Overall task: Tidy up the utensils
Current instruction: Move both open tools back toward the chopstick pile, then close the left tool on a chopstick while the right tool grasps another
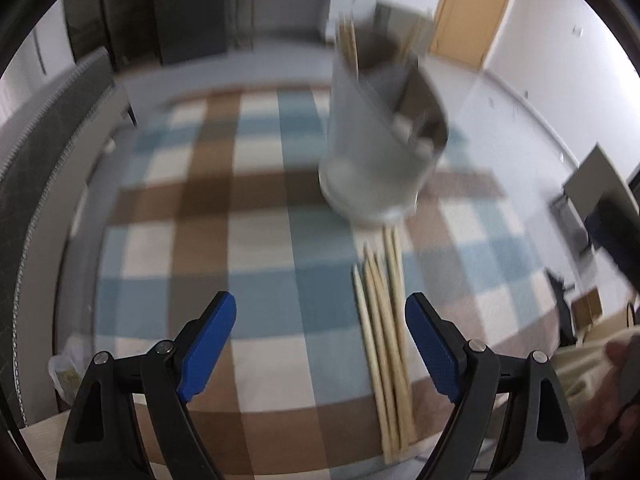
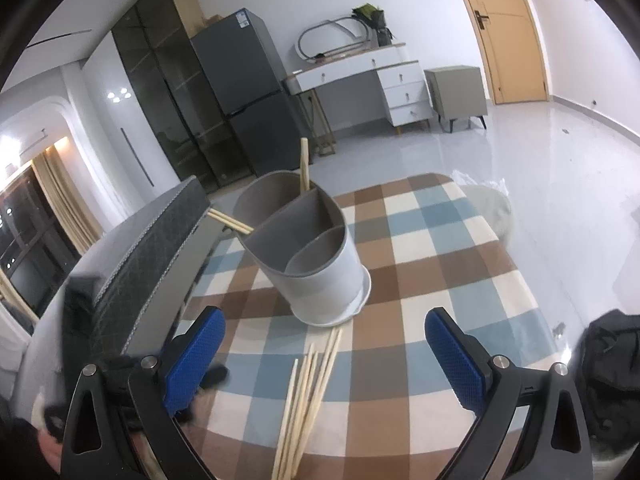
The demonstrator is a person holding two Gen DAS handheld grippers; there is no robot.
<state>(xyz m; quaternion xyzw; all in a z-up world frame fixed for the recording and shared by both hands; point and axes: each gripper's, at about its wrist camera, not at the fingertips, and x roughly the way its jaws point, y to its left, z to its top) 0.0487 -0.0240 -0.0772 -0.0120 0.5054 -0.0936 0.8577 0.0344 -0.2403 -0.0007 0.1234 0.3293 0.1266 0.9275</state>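
Right gripper (image 2: 324, 352) jaws wide apart, empty; loose chopsticks (image 2: 308, 396) below; divided holder (image 2: 316, 256) beyond, on checked cloth (image 2: 440, 240).

The utensil holder (image 2: 316, 256) is blocking the table's (image 2: 460, 280) middle; loose chopsticks (image 2: 308, 396) are lying just before it, with bare cloth lying either side.

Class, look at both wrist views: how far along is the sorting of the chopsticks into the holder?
Done: a few chopsticks already stand in the divided holder. In hand: nothing; the left gripper and right gripper are both open and empty. Left: a bundle of loose chopsticks lies on the checked cloth in front of the holder.
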